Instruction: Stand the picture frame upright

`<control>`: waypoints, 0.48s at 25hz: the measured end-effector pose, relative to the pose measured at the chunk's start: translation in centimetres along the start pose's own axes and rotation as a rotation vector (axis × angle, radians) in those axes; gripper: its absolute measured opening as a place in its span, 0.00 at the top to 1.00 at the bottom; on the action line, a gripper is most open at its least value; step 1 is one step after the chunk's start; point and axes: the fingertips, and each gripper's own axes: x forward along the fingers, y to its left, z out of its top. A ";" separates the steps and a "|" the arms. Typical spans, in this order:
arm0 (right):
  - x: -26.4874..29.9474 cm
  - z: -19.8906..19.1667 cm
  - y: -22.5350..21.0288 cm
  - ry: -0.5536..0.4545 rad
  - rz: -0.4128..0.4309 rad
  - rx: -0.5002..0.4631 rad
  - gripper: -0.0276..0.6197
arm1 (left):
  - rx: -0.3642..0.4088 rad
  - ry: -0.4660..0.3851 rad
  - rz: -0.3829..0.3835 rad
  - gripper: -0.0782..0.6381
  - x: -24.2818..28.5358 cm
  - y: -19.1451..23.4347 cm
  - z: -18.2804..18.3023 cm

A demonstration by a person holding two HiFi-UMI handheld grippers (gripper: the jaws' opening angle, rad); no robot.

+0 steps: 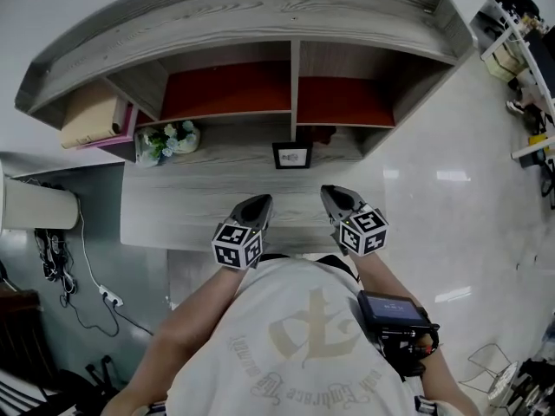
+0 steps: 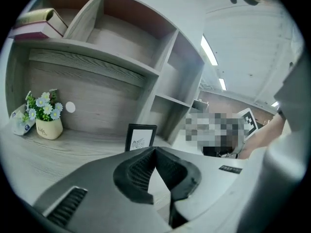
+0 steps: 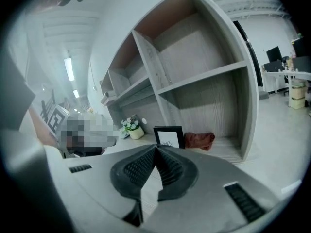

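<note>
Head view shows the picture frame [image 1: 291,155] standing upright on the table [image 1: 173,206], ahead of the 2 tools and roughly midway between them, its back close to the foot of the divider of the shelf unit [image 1: 260,16]. The left tool [image 1: 258,201] and the right tool [image 1: 333,194] sit near the table's front edge, well short of the frame, and each has its jaws pressed together with nothing between them. In the left gripper view the frame [image 2: 141,138] rises just beyond the closed tips of the left tool [image 2: 155,152]. In the right gripper view it [image 3: 169,136] stands the same way past the right tool [image 3: 156,152], face toward the cameras. Judging from this, the frame balances on its own support, so neither tool needs to hold it and the task looks finished. Ahead and to the left of the left tool stands a small flower pot [image 1: 169,141], well apart from the frame. A reddish cloth [image 3: 199,140] lies just beside the frame, ahead and to the right of the right tool, inside the lower right compartment. Books [image 1: 95,115] lie on the far left shelf. Nothing stands between the tools and the frame.
</note>
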 end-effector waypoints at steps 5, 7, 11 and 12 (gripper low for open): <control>-2.2 -0.2 0.6 -0.008 -0.009 -0.012 0.95 | -0.009 -0.019 -0.005 0.87 -1.9 -0.3 -0.3; -2.6 -0.4 0.8 -0.010 -0.011 -0.024 0.95 | -0.015 -0.020 -0.005 0.87 -2.2 0.2 -0.5; -2.3 -1.2 1.5 -0.004 0.007 -0.042 0.95 | -0.014 -0.028 0.011 0.87 -2.3 1.3 -0.3; -2.4 -1.4 1.6 0.001 0.009 -0.042 0.95 | -0.015 -0.028 0.011 0.87 -2.2 1.1 -0.3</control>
